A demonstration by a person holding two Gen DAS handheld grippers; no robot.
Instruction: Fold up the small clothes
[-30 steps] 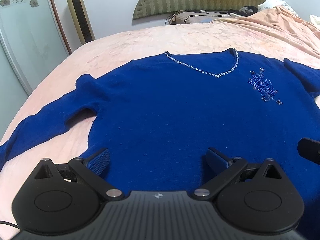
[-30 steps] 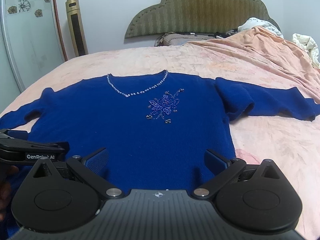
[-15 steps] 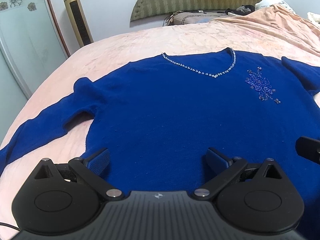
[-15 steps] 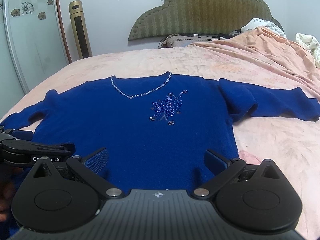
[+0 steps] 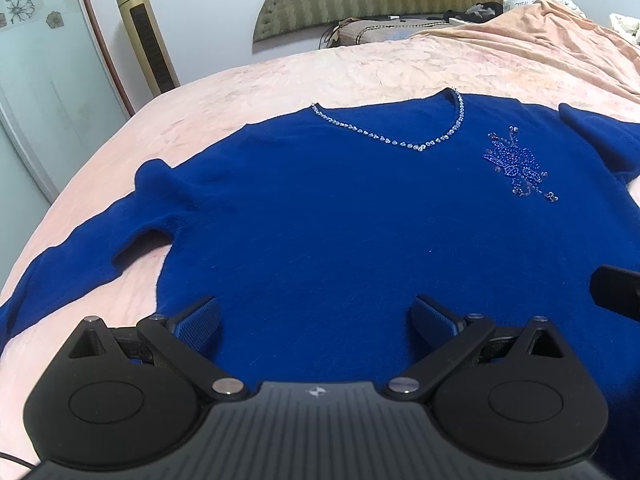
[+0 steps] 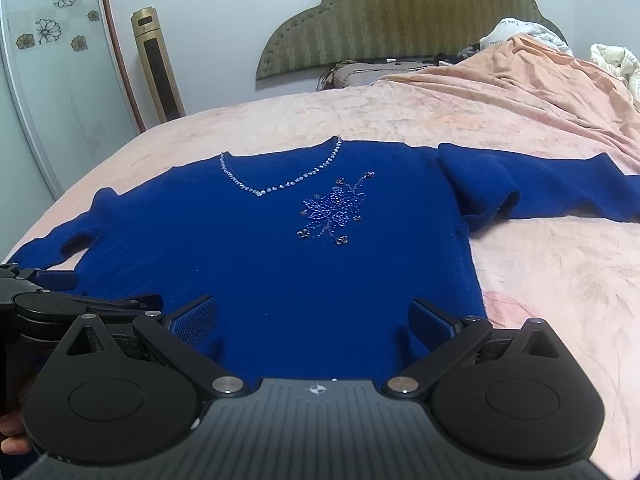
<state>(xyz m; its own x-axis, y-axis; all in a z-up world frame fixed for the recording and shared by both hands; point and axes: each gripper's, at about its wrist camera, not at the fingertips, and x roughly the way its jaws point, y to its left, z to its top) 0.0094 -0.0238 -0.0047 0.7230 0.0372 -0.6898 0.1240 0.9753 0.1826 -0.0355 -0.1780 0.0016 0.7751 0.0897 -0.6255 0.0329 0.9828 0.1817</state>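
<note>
Sweater (image 6: 280,264) sleeve on the right shows whole only from right wrist.

Sweater (image 5: 360,232): soft matt blue knit, glossy beaded neckline. Bedspread (image 6: 540,280): pink crinkled cloth. Left gripper (image 5: 316,318): matt black plastic, ribbed pads.

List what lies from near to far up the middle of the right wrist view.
Open right gripper → blue knitted sweater → beaded flower motif → rhinestone V-neckline → pink bedspread → olive padded headboard.
</note>
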